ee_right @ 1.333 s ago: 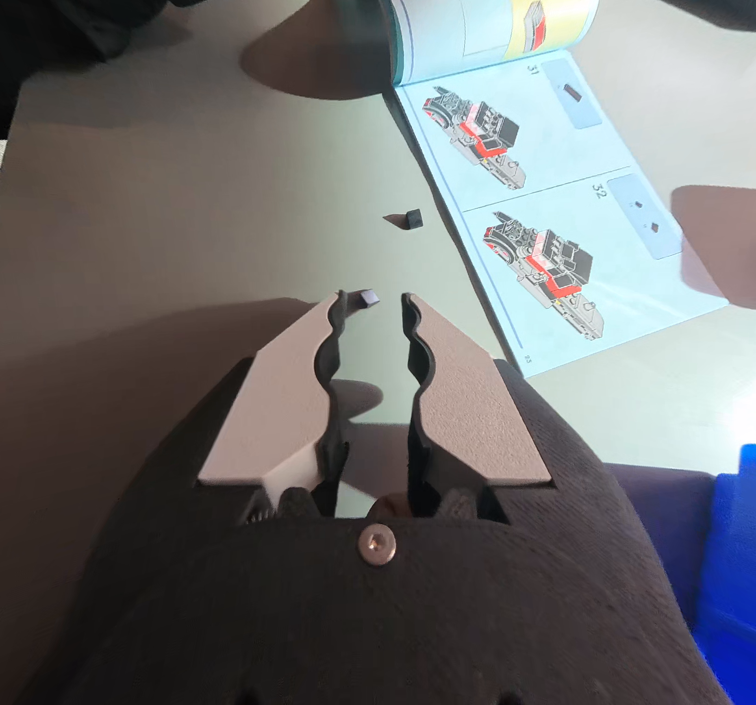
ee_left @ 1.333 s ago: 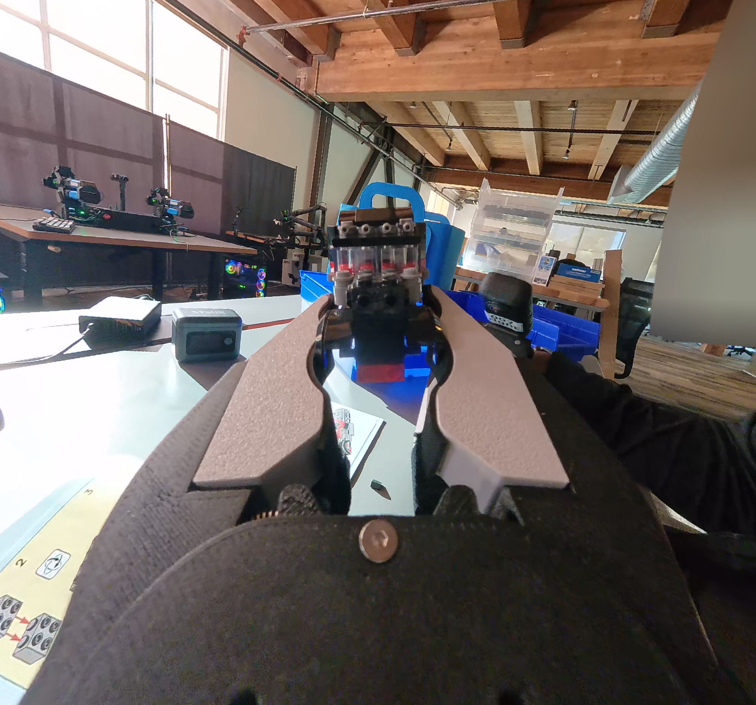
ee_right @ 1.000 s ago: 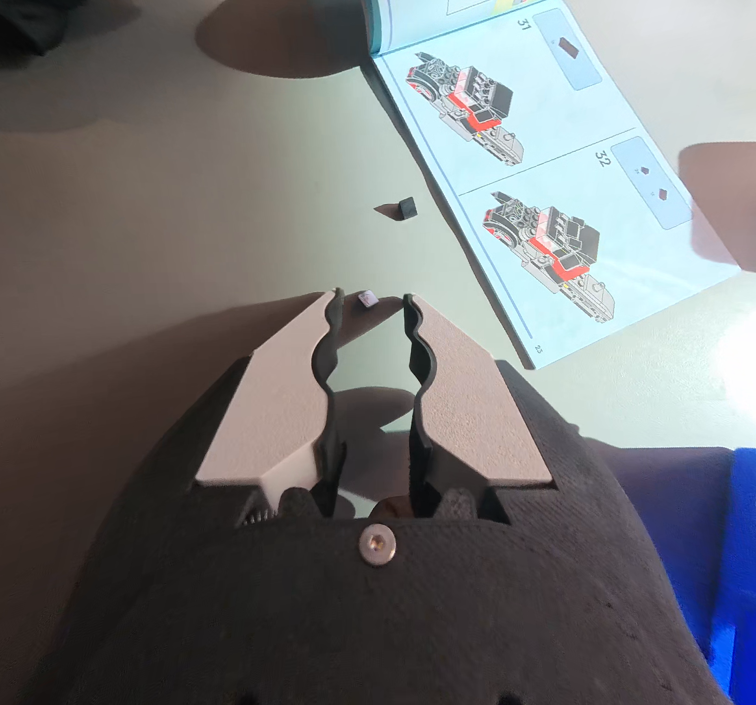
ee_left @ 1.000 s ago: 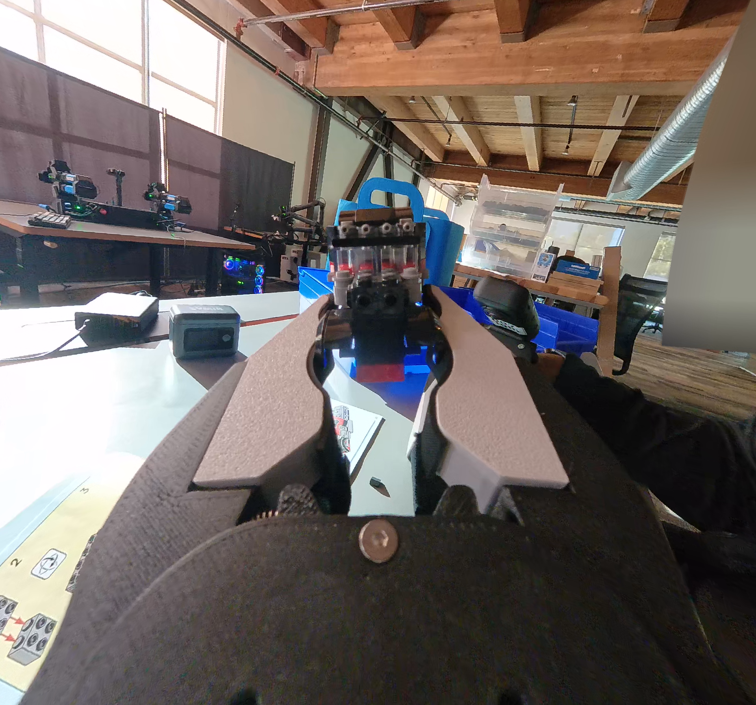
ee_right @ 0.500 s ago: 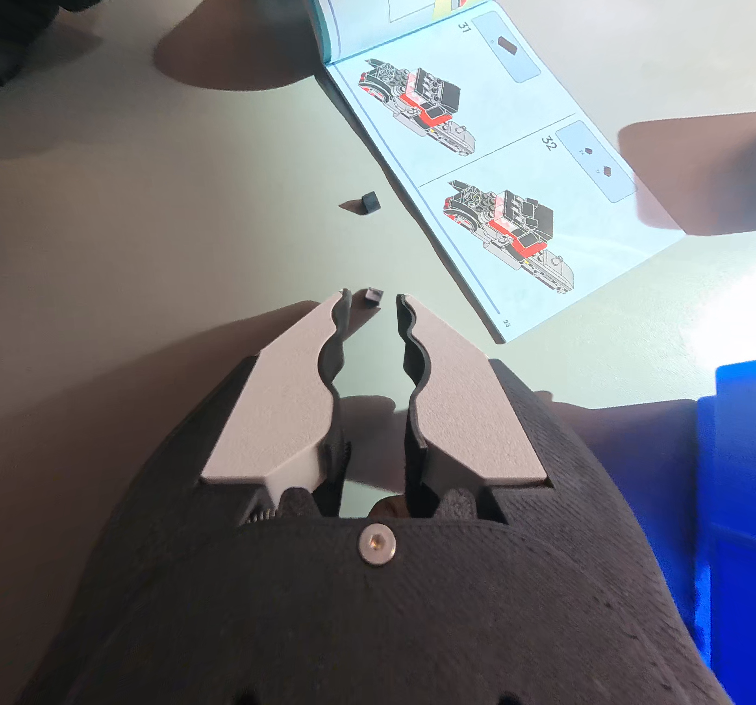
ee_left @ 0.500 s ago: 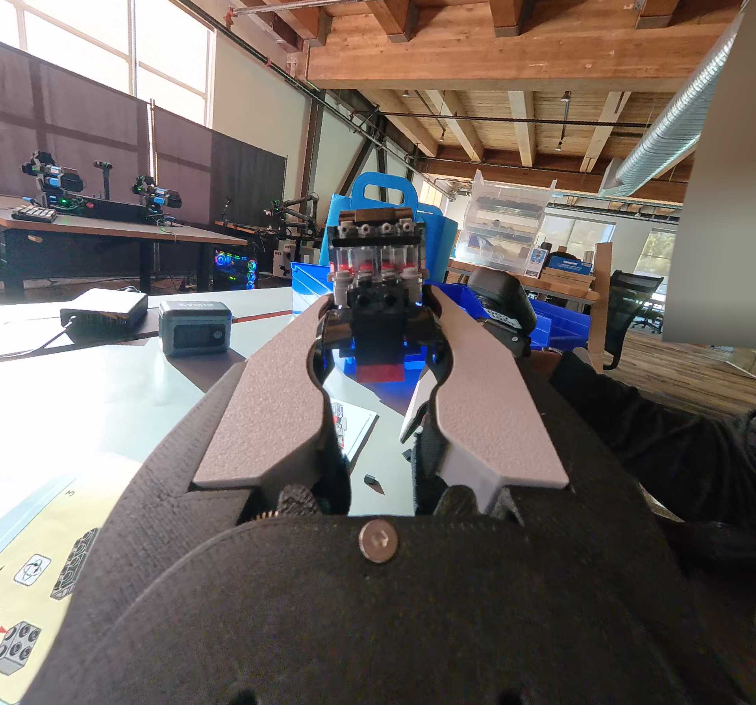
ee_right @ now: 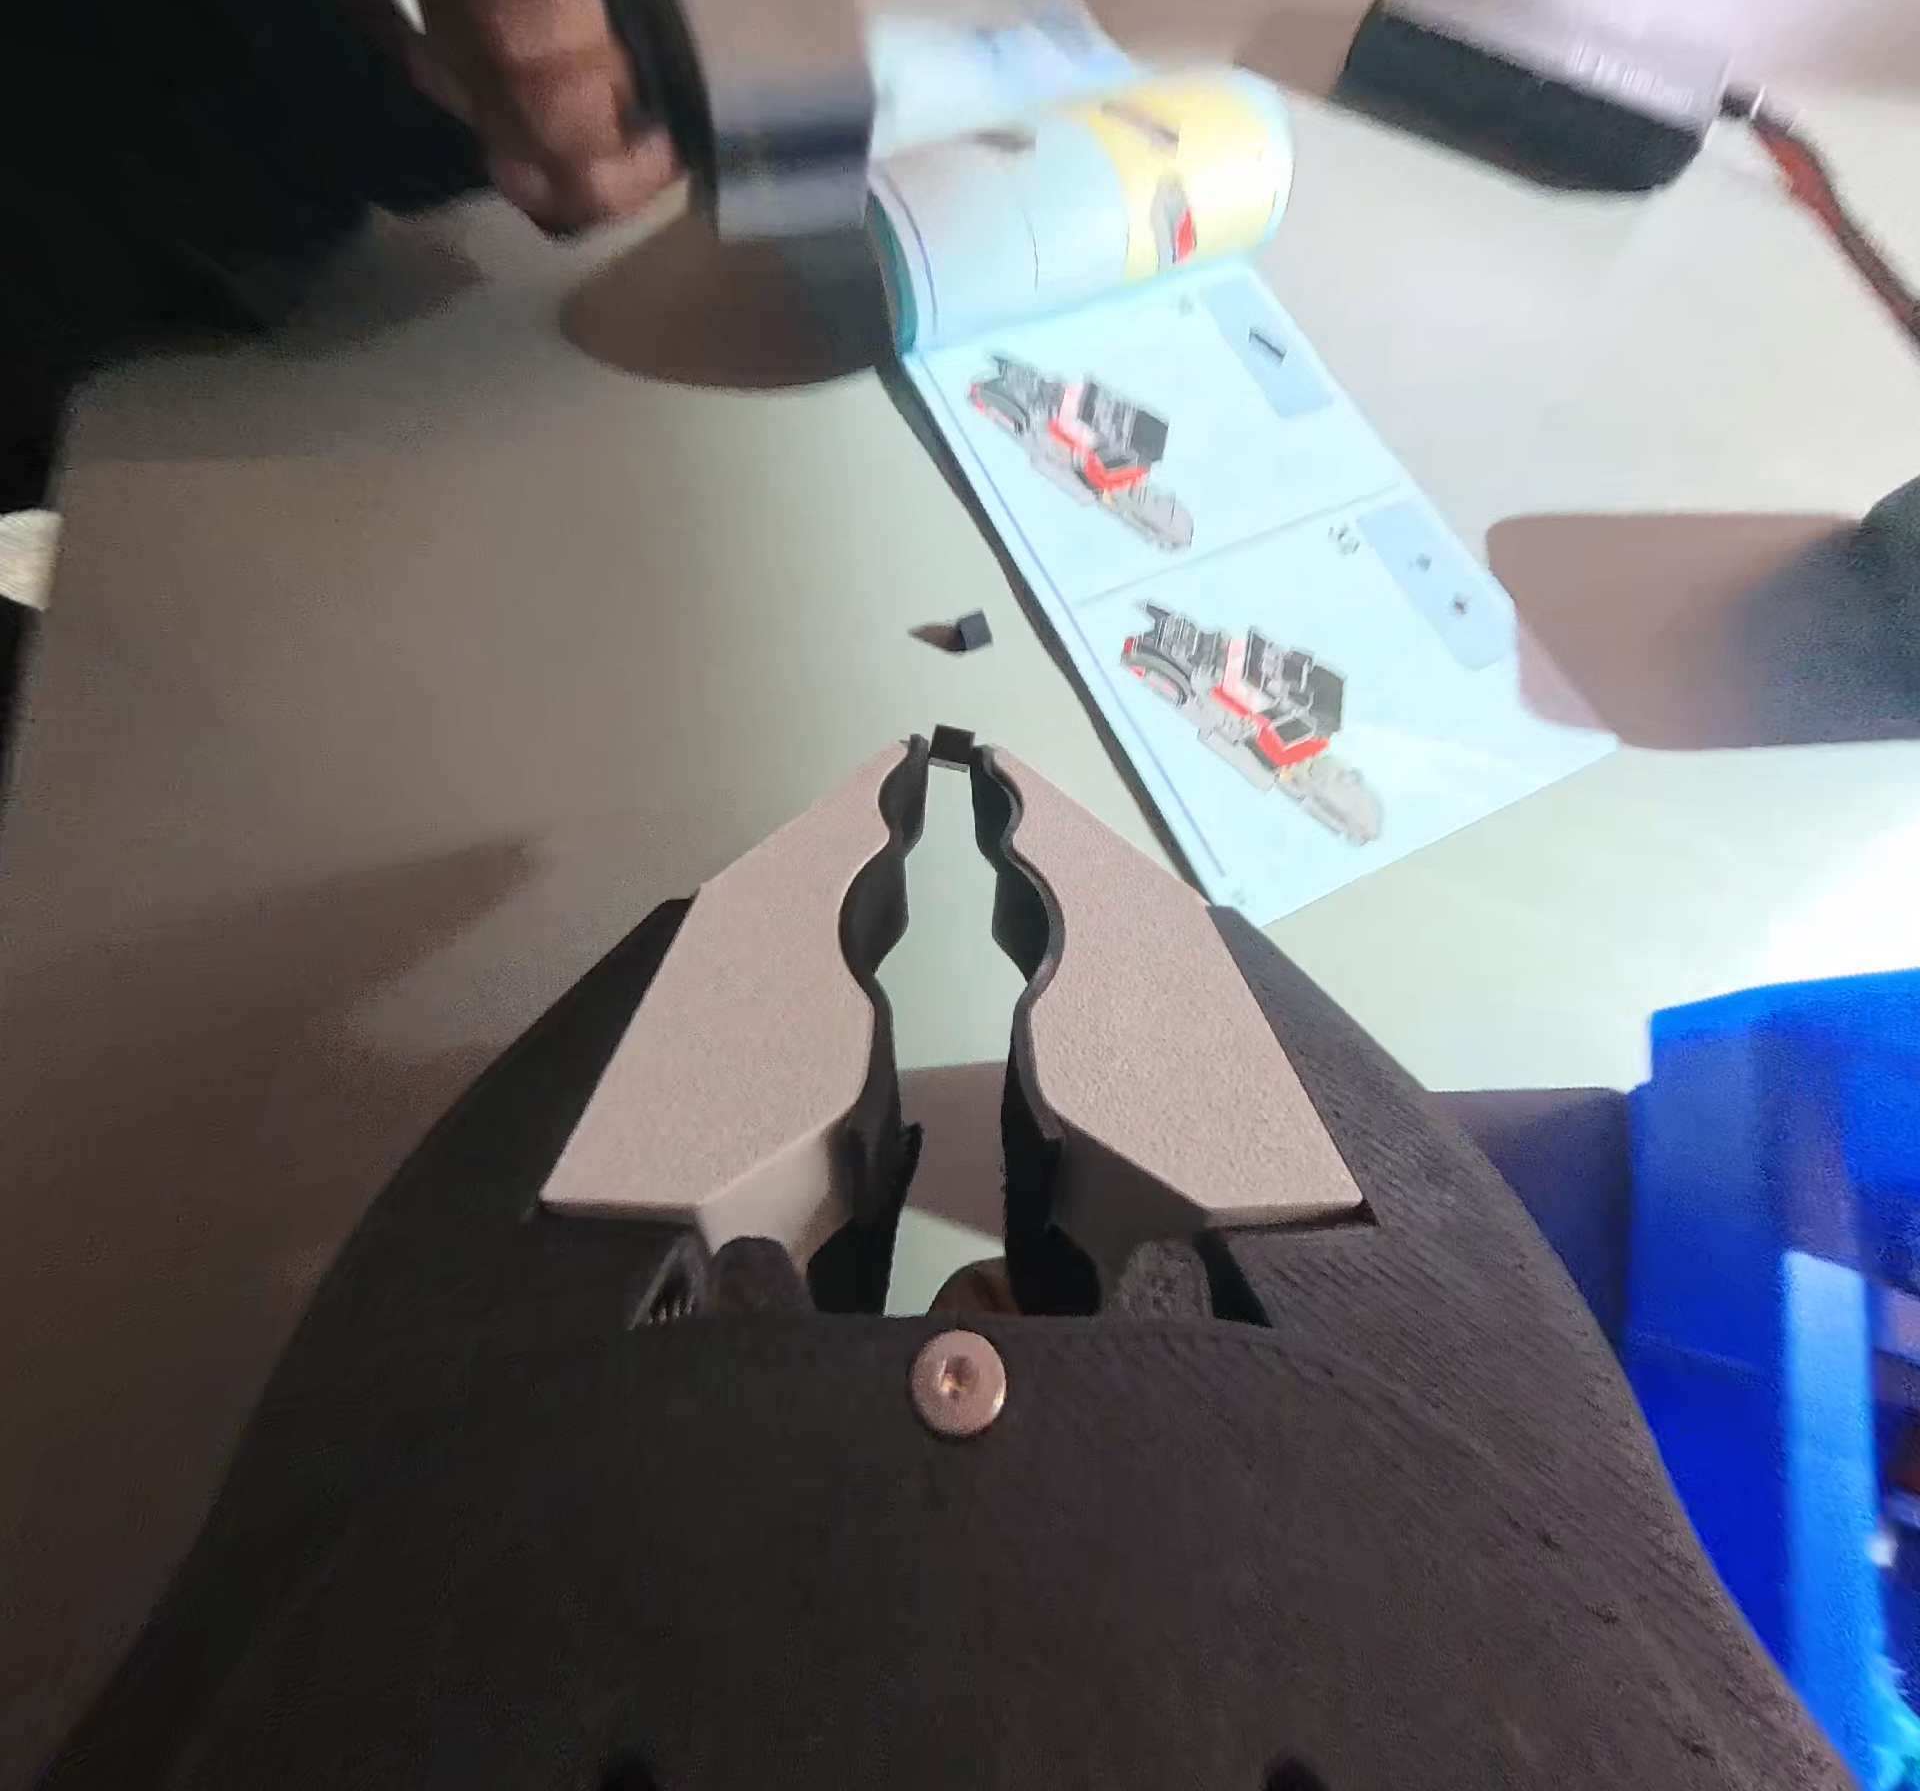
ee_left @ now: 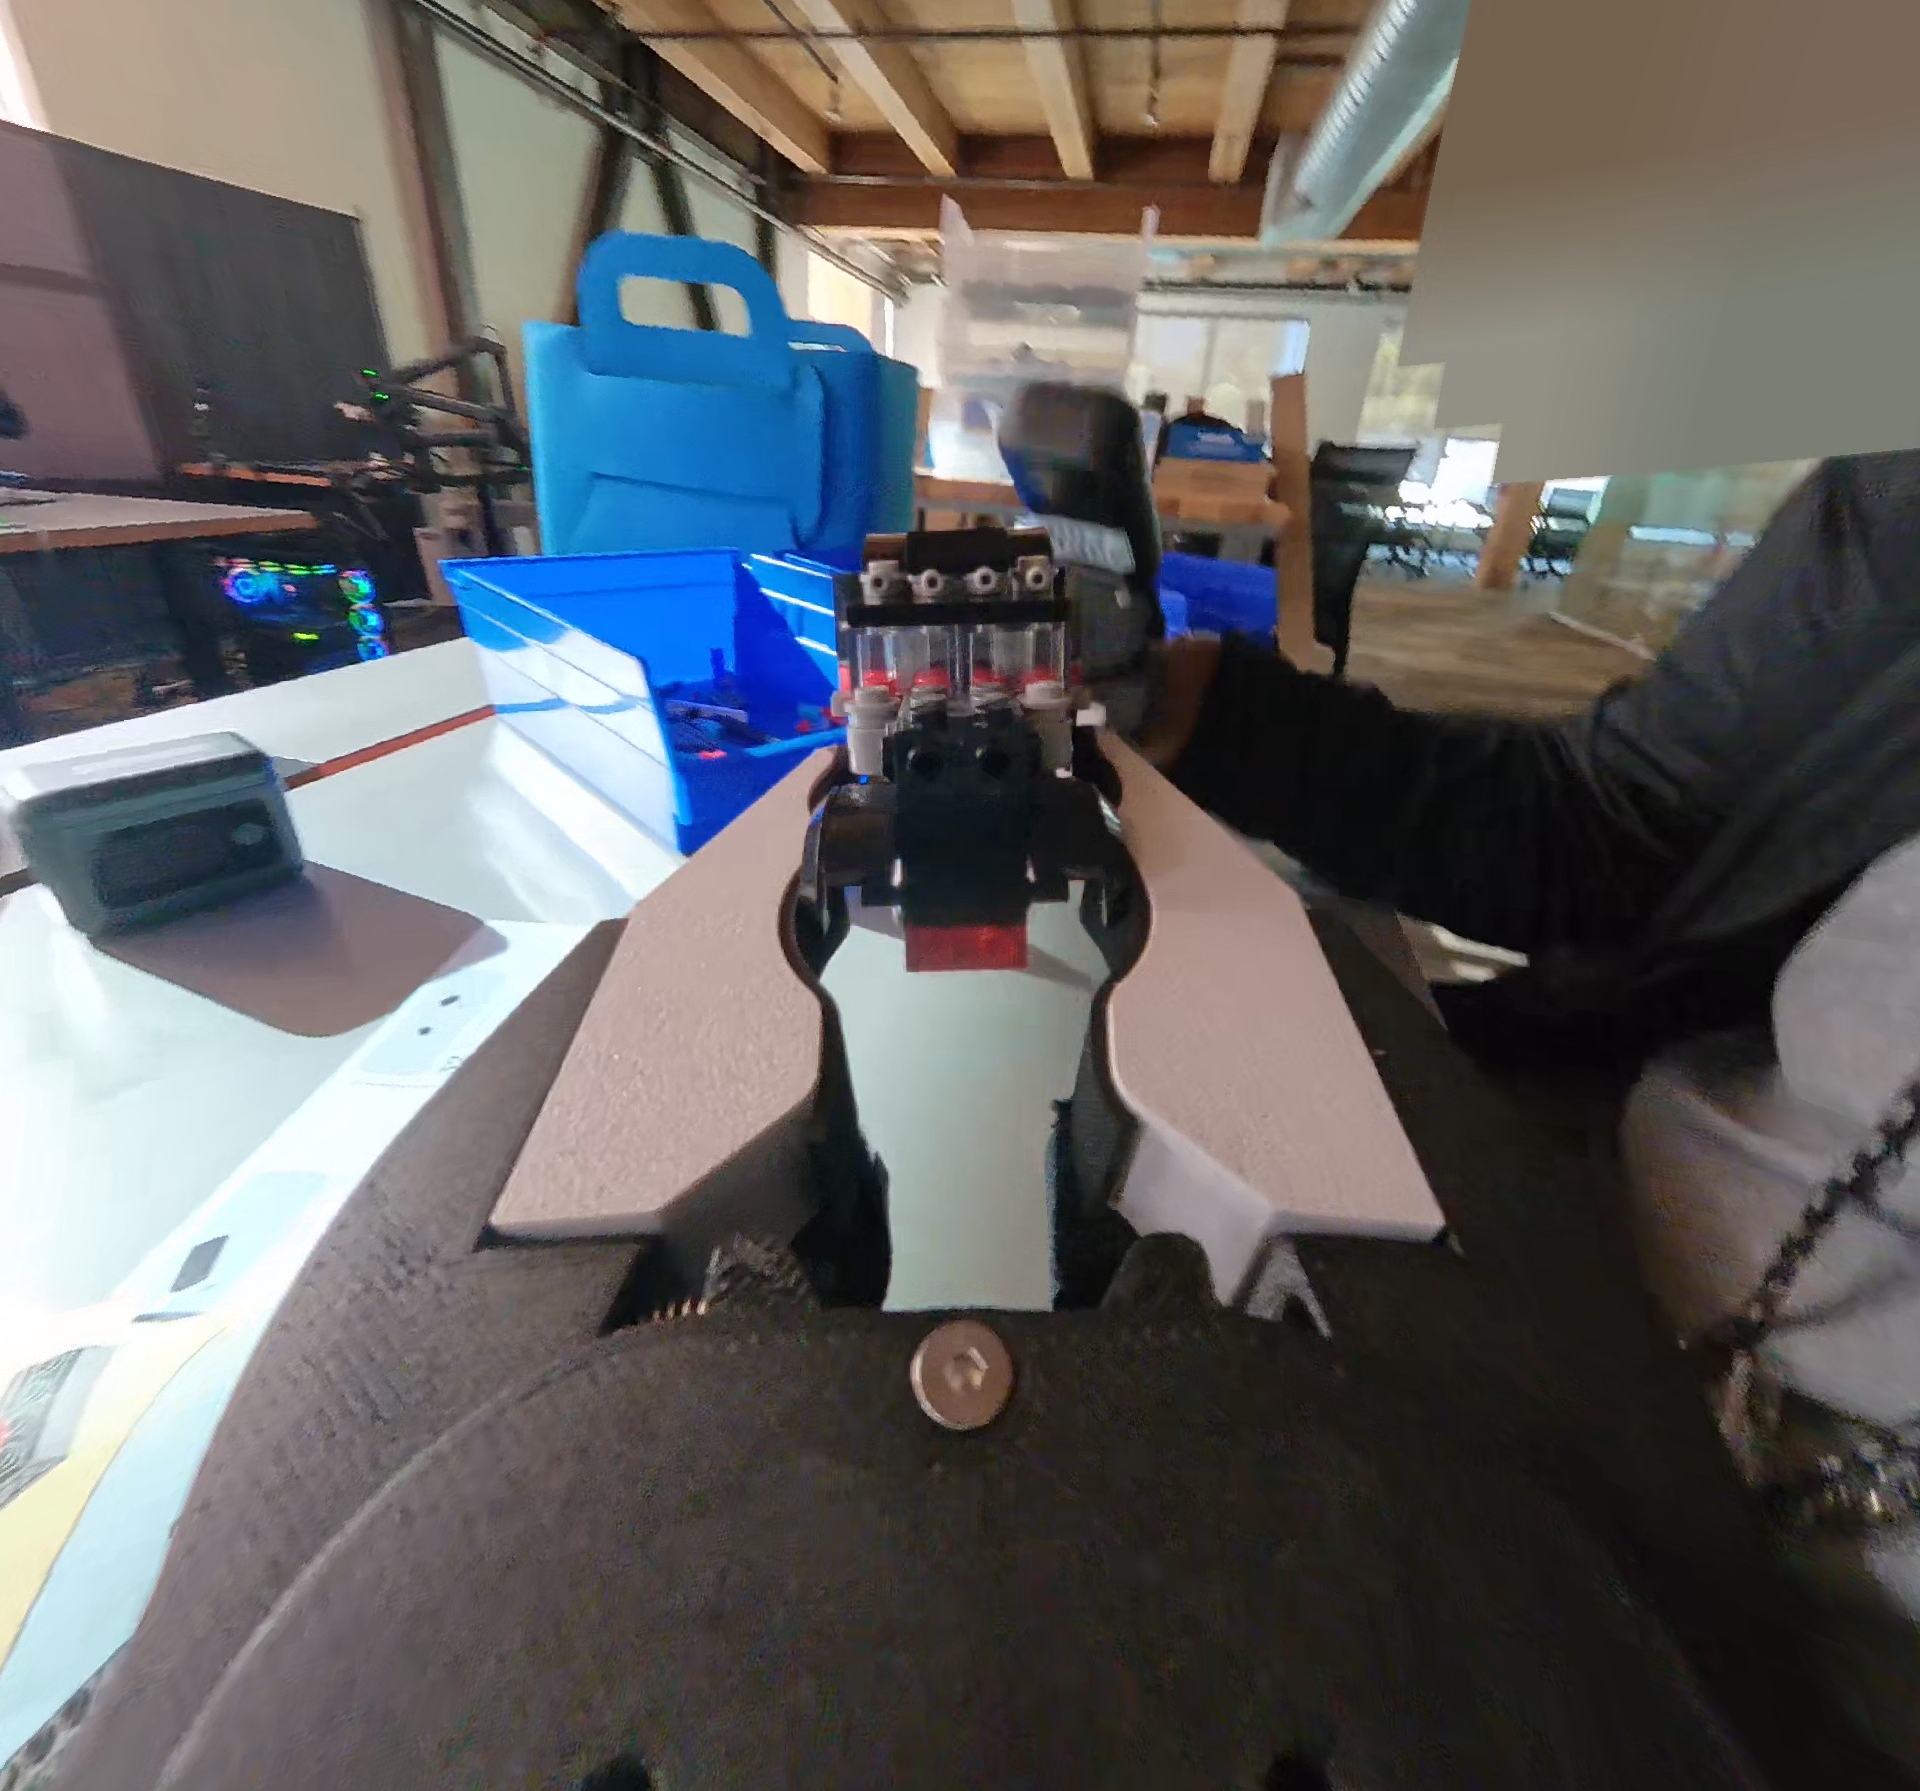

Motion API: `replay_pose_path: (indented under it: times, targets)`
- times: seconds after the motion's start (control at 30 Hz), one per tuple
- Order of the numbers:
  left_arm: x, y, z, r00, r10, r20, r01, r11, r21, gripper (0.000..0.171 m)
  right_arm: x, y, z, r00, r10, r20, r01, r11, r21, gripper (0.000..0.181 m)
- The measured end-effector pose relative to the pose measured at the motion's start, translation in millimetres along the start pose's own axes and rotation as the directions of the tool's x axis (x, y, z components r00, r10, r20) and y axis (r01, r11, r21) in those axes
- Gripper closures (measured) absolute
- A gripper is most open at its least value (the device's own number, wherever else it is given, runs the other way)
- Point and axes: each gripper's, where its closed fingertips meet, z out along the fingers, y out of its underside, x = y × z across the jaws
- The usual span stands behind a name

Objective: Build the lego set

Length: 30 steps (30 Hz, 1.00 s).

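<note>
A: Start with the biggest thing. What is on the counter (ee_right: 436, 598)?

B: The open instruction booklet (ee_right: 1247, 598) lies flat on it, right of centre in the right wrist view. A blue bin (ee_left: 623, 661) of loose parts stands farther back in the left wrist view, and a small grey box (ee_left: 156, 832) sits well to the left.

A: And the model itself?

B: The half-built lego vehicle (ee_left: 961, 723) is off the counter, clenched in the left claw (ee_left: 961, 837) by its black lower body, end-on to the camera. It looks light and stiff, but I judge it fragile: the clear and red pieces on top are only stud-pressed, so a squeeze there could pop them loose. The low grip on the solid chassis seems the right place.

A: The right side?

B: The right claw (ee_right: 948, 754) is nearly closed, pinching a tiny dark lego piece (ee_right: 951, 742) at its very tips, above the counter. A piece that small is hard, smooth plastic, so I expect it to twist or slip out if the pressure is uneven. Holding it by two flat opposite faces, with the stud side free, should serve.

A: Anything smaller left?

B: One more small dark piece (ee_right: 971, 629) lies loose on the counter, just beside the booklet's edge, apart from both claws.
</note>
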Motion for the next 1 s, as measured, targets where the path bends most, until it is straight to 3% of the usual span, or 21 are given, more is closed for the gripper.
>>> replay_pose_path:
  times: [0.23, 0.4, 0.63, 1.0]
  targets:
    - [33, 13, 4, 0.984, 0.096, -0.151, -0.105, 0.993, -0.049, 0.129, -20, -80, -67, 0.982, -0.16, 0.096, 0.137, 0.968, 0.209, 0.171]
    - [43, 22, 12, 0.971, 0.134, -0.198, -0.153, 0.985, -0.079, 0.129, -49, -118, -73, 0.936, -0.257, 0.242, 0.194, 0.947, 0.257, 0.171]
    - [49, 30, 16, 0.963, 0.156, -0.221, -0.184, 0.977, -0.111, 0.129, -67, -121, -53, 0.891, -0.321, 0.321, 0.272, 0.943, 0.19, 0.171]
    - [52, 35, 18, 0.955, 0.173, -0.239, -0.21, 0.968, -0.139, 0.129, -73, -116, -43, 0.88, -0.306, 0.363, 0.276, 0.952, 0.134, 0.171]
